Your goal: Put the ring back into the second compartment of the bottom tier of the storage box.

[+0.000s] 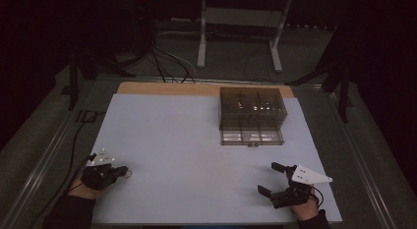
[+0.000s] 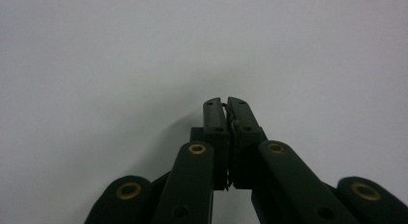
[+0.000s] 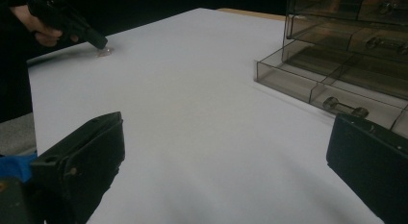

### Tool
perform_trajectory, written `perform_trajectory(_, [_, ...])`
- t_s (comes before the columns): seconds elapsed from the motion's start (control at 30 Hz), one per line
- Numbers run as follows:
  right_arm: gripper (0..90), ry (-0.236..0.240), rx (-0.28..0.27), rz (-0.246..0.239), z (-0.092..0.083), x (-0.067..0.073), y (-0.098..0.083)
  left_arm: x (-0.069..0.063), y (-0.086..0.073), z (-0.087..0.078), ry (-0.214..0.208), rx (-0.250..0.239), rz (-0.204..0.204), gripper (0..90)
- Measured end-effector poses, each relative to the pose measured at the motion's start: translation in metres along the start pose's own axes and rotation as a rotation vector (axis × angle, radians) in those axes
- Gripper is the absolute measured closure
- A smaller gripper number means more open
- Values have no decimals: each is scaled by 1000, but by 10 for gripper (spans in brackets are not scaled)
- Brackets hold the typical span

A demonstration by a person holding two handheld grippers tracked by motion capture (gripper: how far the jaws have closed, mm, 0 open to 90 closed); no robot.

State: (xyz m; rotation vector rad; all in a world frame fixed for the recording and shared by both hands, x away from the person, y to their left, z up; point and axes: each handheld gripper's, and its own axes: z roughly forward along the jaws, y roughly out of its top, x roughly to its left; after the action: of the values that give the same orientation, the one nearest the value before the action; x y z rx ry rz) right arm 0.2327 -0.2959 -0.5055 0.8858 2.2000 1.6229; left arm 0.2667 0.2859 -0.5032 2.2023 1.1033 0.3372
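My left gripper (image 1: 123, 171) rests on the white table sheet (image 1: 187, 150) at the front left, its jaws shut (image 2: 226, 105). A thin wire-like piece (image 2: 232, 119) is pinched between the pads, and a small ring-like bit (image 1: 129, 175) shows at the tips. The right gripper view shows that gripper (image 3: 98, 41) far off, with a small pale object (image 3: 104, 52) under its tip. My right gripper (image 1: 269, 179) lies at the front right, wide open (image 3: 226, 156) with nothing between the jaws. A smoky clear drawer cabinet (image 1: 252, 113) stands at the back right, its bottom drawer (image 3: 337, 89) pulled out.
The sheet's front edge (image 1: 211, 222) runs just below both hands. A wooden tabletop strip (image 1: 167, 88) shows behind the sheet. Cables (image 1: 167, 62) and a white stand's legs (image 1: 201, 52) lie on the dark floor beyond.
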Motion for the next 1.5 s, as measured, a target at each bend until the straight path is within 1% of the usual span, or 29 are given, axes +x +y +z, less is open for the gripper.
perform_trajectory(0.07, [0,1,0,2,0,0,0,-2,2,-1,2,-7,4,897])
perform_trajectory(0.13, [0,4,-1,5,0,0,0,-3,5,-1,-7,-9,9,897])
perform_trajectory(0.17, [0,5,2,6,1,0,-1,-5,6,-1,-3,-7,12,897])
perform_trajectory(0.3, [0,3,4,6,1,0,-1,-7,10,-3,-12,-11,25,897])
perform_trajectory(0.43, [0,0,7,6,1,0,-1,-9,14,-4,-6,-13,38,897])
perform_trajectory(0.57, [0,-2,7,4,1,0,-1,-12,18,-4,-16,-16,47,897])
perform_trajectory(0.6, [0,-3,7,4,1,0,-1,-13,20,-4,-16,-13,58,897])
perform_trajectory(0.77, [0,-2,6,3,1,0,-1,-15,25,-3,-23,-19,62,897])
perform_trajectory(0.83, [0,-1,3,4,0,0,0,-16,26,-4,-23,-19,71,897])
perform_trajectory(0.87, [0,0,1,4,0,0,0,-16,27,-4,-28,-22,68,897])
perform_trajectory(1.1, [0,1,-3,4,0,1,0,-19,32,1,-51,-18,86,896])
perform_trajectory(1.17, [0,-2,2,-2,0,1,-1,-19,35,1,-52,-18,96,896])
perform_trajectory(1.23, [0,-1,2,0,0,1,0,-19,37,1,-54,-21,96,896])
perform_trajectory(1.27, [0,-1,-5,2,0,0,0,-21,42,0,-65,-35,101,896])
perform_trajectory(1.37, [0,-2,-2,0,-1,0,0,-24,46,2,-73,-34,117,896])
perform_trajectory(1.5, [0,-5,-6,0,-1,1,0,-28,50,6,-82,-31,127,896])
